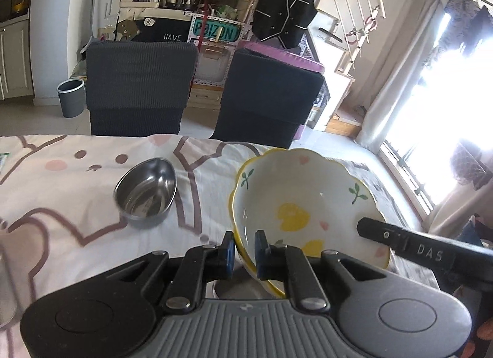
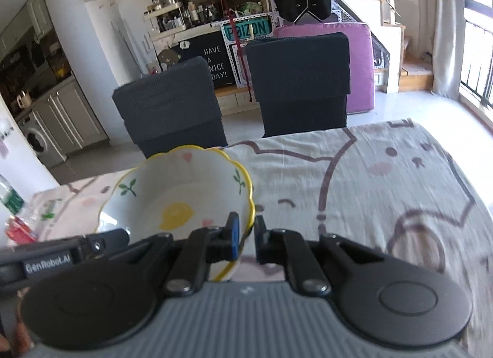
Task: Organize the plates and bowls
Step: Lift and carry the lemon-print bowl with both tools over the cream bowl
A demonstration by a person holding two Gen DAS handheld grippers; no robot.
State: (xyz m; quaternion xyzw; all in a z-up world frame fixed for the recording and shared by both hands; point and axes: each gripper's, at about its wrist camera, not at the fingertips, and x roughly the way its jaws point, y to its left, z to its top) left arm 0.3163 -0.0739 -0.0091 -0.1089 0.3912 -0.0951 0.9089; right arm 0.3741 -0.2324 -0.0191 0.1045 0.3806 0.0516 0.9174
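Here, left tool clamped on the flowered bowl's near rim, right tool pinching its opposite rim, bowl held between both above the bench, steel bowl ahead-left of the left tool, two dark chairs beyond.

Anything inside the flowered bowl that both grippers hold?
Nothing loose shows inside the flowered bowl, only painted lemons and leaves. The left gripper and right gripper cover parts of its near rim.

Two bowls, two chairs.
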